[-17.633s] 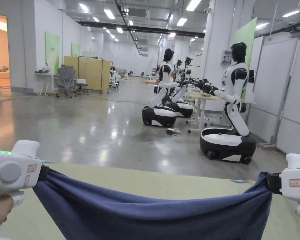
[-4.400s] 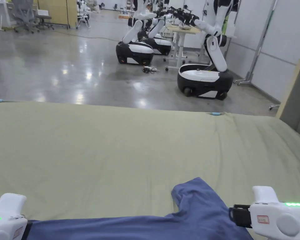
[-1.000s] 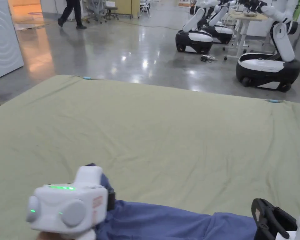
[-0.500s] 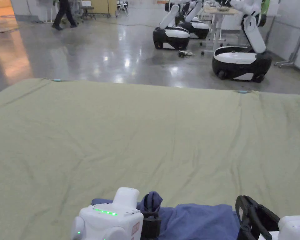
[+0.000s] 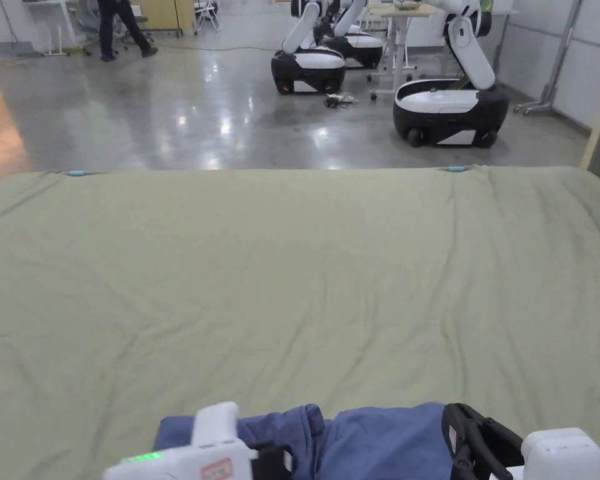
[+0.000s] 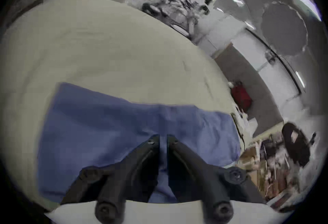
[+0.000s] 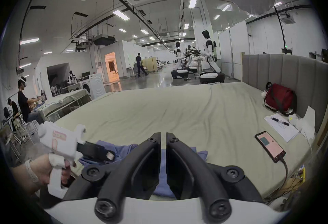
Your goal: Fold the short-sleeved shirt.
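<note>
Folding in progress: blue shirt (image 5: 380, 437) bunched at near edge of bed (image 5: 292, 269), toward its right half. Left tongs (image 6: 163, 137) pinched narrow on a ridge of shirt cloth. Right tongs (image 7: 163, 134) likewise narrow, blue cloth between jaws. Risk, judged: both grips close together on bunched layers, so any pull could drag extra plies, skewing the fold or sliding shirt off near edge.

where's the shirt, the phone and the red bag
shirt (image 6: 110, 121): left gripper view, flat middle of the cloth
phone (image 7: 269, 146): right gripper view, its lit screen
red bag (image 7: 278, 97): right gripper view, its front side
</note>
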{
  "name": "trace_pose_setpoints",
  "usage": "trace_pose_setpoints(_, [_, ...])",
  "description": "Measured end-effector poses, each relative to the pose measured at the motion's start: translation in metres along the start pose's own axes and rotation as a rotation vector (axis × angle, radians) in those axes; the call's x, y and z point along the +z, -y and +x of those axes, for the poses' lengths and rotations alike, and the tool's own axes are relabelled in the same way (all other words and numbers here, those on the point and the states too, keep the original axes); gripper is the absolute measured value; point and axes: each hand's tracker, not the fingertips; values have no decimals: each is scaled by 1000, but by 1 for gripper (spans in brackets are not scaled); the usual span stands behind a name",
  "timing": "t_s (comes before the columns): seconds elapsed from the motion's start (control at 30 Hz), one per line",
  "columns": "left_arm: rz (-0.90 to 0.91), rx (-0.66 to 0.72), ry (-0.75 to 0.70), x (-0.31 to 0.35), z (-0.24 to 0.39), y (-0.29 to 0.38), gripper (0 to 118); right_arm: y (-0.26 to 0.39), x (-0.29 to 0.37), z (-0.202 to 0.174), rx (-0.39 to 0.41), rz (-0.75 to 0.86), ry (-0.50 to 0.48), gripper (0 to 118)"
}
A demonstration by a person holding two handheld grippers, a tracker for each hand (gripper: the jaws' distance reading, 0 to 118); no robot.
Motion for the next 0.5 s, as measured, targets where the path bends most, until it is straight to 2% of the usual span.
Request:
trace_pose_setpoints(0.07, [-14, -59, 6, -16, 22, 8, 9, 0, 1, 2, -1, -6, 8, 10])
trace_pose_setpoints(0.1, [-47, -56, -35, -25, 29, 13, 9, 0, 2, 2, 0, -10, 15, 10])
trace_pose_setpoints(0.13, [-63, -43, -57, -31, 26, 14, 9, -1, 3, 3, 2, -12, 18, 10])
trace_pose_setpoints(0.2, [-50, 20, 8, -21, 14, 12, 9, -3, 5, 3, 6, -13, 23, 10])
trace_pose_setpoints(0.27, [-13, 60, 52, 8, 3, 8, 9, -3, 6, 1, 20, -9, 20, 10])
trace_pose_setpoints(0.37, [124, -24, -32, 74, -15, -5, 9, -2, 0, -6, 15, -16, -4, 10])
trace_pose_setpoints(0.43, [201, -12, -98, 112, -42, -16, 10, 0, -6, -15, 13, -23, -26, 11])
trace_pose_setpoints(0.47, [192, 34, -106, 125, -60, -21, 22, 1, -8, -20, 16, -25, -34, 11])
trace_pose_setpoints(0.5, [179, 96, -76, 136, -85, -27, 70, 2, -10, -27, 20, -24, -49, 11])
